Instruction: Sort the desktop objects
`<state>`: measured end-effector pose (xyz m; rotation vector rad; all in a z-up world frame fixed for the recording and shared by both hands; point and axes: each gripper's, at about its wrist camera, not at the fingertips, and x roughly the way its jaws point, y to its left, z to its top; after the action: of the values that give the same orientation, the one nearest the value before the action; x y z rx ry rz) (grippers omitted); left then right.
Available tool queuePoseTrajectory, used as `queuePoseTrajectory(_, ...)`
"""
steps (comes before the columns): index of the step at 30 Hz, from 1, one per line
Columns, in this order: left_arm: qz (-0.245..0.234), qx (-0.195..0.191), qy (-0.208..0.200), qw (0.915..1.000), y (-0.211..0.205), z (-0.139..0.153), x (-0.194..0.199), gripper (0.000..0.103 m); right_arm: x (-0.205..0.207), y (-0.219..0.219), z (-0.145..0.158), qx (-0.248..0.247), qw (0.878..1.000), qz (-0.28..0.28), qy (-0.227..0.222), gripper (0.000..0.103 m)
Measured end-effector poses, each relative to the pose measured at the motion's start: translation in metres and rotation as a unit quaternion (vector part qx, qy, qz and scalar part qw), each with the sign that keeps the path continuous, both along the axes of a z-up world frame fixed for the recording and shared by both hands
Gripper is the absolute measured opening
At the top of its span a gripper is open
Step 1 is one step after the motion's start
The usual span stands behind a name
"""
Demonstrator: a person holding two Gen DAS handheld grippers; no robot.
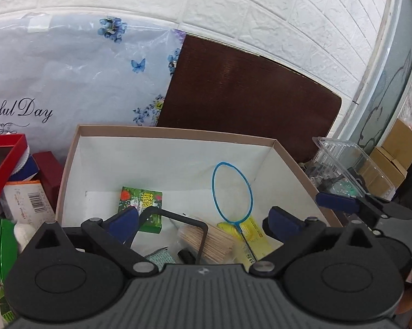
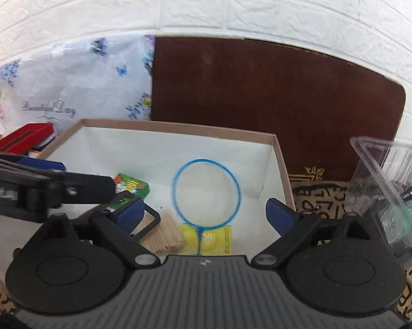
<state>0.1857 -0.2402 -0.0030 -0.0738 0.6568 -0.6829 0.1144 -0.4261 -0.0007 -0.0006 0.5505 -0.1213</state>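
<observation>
Left wrist view: left tool (image 1: 203, 220) spread wide over an open cardboard box (image 1: 71, 148), blue pads well apart, nothing gripped between them. Inside the box, at 12 o'clock from the tool: a blue wire hoop (image 1: 232, 193) with its handle lying across a yellow packet (image 1: 251, 235). At 10 o'clock, a green packet (image 1: 140, 205). Close in at 6 o'clock, a bundle of wooden sticks (image 1: 214, 242) under a black bent bar (image 1: 190, 223). Outside the box at 9 o'clock, red boxes (image 1: 7, 159) and a barcoded carton (image 1: 27, 203). At 3 o'clock, the right tool (image 1: 340, 201) in front of a clear plastic clamshell (image 1: 343, 156). Behind, a flowered plastic bag (image 1: 68, 82) and a dark brown board (image 1: 247, 93).

Right wrist view: right tool (image 2: 206, 213) likewise wide apart and empty-handed above the same box (image 2: 178, 128). Hoop (image 2: 206, 194) dead ahead at 12 o'clock, yellow packet (image 2: 208, 240) just below it, sticks (image 2: 167, 233) at 7 o'clock, green packet (image 2: 131, 187) at 10 o'clock. Left tool (image 2: 68, 189) reaching in from 9 o'clock. Clamshell (image 2: 384, 170) at 3 o'clock, on a patterned tabletop (image 2: 315, 200).
</observation>
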Motion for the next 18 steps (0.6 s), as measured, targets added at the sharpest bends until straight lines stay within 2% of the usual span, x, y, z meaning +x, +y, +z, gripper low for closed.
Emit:
queuePoseTrajectory(7, 0.016, 0.021, -0.029, 0.9992, 0.006, 0.009, -0.014, 0.103, -0.016, 0.014, 0.011, -0.012, 1.000, -0.001, -0.003, 0.097)
queuePoseTrajectory(18, 0.028, 0.040, -0.046, 0.9977, 0.019, 0.022, -0.056, 0.103, -0.059, 0.030, 0.027, -0.013, 0.999, -0.019, -0.024, 0.101)
